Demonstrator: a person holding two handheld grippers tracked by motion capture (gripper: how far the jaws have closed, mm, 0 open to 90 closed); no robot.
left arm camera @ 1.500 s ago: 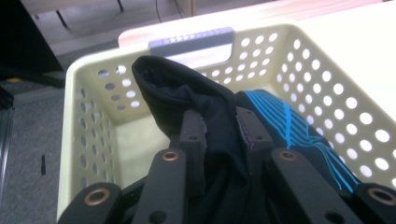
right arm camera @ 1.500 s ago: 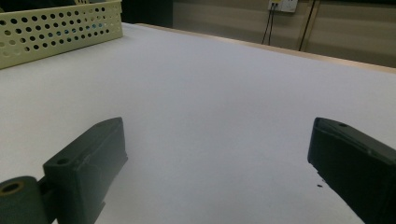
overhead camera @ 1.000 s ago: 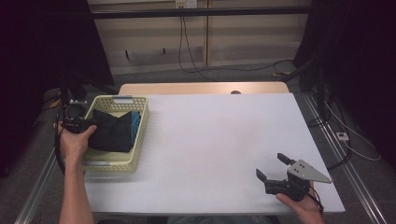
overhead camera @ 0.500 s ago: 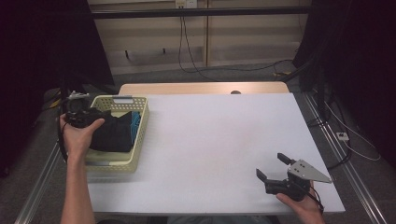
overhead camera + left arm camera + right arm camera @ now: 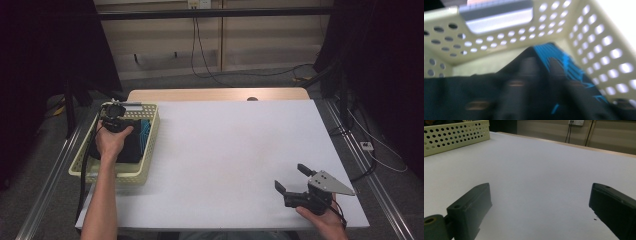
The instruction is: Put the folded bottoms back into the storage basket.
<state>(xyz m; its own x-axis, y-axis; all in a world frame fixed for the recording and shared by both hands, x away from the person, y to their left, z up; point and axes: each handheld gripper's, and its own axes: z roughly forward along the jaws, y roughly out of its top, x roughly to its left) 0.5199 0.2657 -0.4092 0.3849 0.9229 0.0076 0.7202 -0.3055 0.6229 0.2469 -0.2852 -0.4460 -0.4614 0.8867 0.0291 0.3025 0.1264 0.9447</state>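
Left gripper in the basket, right idle at the table's near edge

Your left gripper (image 5: 116,116), jaws just closed together on the black-and-blue garment (image 5: 564,67), sits inside the perforated basket (image 5: 150,145) at the table (image 5: 230,150) left edge; broad bare tabletop separates your wide-open right gripper (image 5: 291,179).

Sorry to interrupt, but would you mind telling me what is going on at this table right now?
A person works with a handheld gripper in each hand. The left gripper reaches down into the yellow perforated basket at the table's left edge, its jaws closed together on the black cloth with blue stripes lying inside. The right gripper rests on the white table near the front right corner, jaws open and holding nothing.
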